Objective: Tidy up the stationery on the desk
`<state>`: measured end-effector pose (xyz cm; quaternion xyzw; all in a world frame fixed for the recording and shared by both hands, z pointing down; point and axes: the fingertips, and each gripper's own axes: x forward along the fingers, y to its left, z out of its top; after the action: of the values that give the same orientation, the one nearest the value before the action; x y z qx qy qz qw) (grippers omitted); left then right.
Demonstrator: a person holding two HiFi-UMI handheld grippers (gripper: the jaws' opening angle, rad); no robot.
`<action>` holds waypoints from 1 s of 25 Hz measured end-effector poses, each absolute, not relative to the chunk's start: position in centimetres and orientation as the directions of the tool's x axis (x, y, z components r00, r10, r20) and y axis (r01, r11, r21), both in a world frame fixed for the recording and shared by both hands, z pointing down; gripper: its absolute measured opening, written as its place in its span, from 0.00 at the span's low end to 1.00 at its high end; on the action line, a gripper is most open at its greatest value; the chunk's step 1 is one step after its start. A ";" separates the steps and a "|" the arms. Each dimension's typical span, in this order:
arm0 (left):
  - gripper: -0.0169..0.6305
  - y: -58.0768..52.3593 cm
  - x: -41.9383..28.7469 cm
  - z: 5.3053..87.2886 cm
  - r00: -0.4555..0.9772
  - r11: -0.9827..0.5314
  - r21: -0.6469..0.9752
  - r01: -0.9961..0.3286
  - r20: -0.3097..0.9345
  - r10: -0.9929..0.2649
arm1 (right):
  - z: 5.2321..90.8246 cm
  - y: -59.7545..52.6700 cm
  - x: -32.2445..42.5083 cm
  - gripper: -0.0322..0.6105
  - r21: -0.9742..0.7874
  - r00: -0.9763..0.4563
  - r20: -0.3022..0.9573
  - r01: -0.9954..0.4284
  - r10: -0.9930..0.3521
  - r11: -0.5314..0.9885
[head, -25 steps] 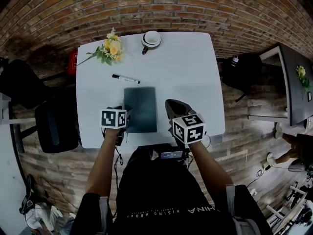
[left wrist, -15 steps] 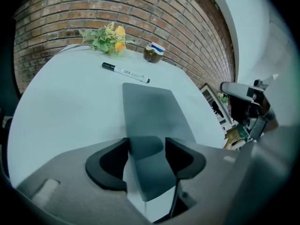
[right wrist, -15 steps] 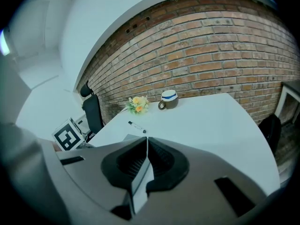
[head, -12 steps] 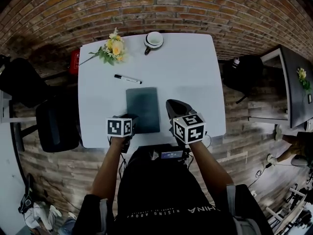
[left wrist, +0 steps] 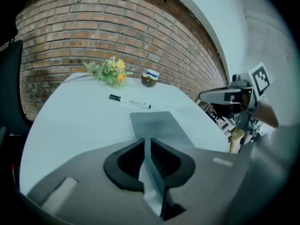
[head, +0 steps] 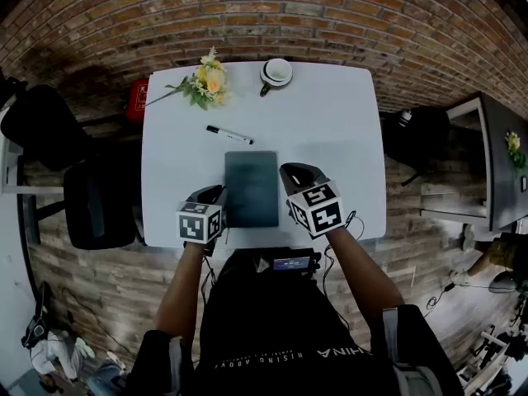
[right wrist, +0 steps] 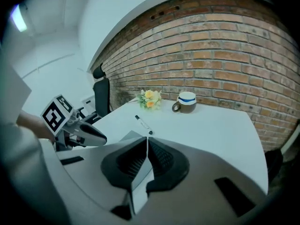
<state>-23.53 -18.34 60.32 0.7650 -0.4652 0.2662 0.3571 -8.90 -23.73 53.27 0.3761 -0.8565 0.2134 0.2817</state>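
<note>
A dark notebook (head: 252,188) lies flat on the white table (head: 330,130), near its front edge. A black-capped white marker (head: 229,134) lies just beyond it. My left gripper (head: 216,193) hovers at the notebook's near left corner. Its jaws have just been closing and now meet with nothing between them (left wrist: 145,140). The notebook (left wrist: 157,124) and marker (left wrist: 130,101) lie ahead of it. My right gripper (head: 291,172) is shut and empty at the notebook's right edge. In the right gripper view its tips (right wrist: 146,138) point past the notebook's corner (right wrist: 127,136) toward the marker (right wrist: 143,124).
A yellow flower sprig (head: 205,84) and a cup on a saucer (head: 276,71) sit at the table's far edge. A black chair (head: 97,205) stands left of the table and another dark seat (head: 417,134) to its right. A red object (head: 136,99) lies behind the left corner.
The left gripper has drawn back toward the table's near edge and its jaws have come together. The right gripper has rolled and shifted slightly. The head view has shifted.
</note>
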 end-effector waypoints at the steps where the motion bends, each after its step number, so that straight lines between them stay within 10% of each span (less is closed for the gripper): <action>1: 0.09 -18.7 -23.7 59.9 0.427 -0.321 0.291 -0.901 0.724 -0.542 | 53.3 -24.2 -9.4 0.08 -0.132 -0.558 0.648 -0.752 -0.517 0.646; 25: 0.05 -19.6 -28.0 58.7 0.388 -0.267 0.282 -0.921 0.641 -0.662 | 63.3 -31.9 -20.7 0.19 0.157 -0.368 0.889 -0.316 -0.274 0.936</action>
<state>-27.96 -19.55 58.74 0.7695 -0.5143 0.2033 0.3194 -20.73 -31.94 63.27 0.1783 -0.8269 0.0198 0.5330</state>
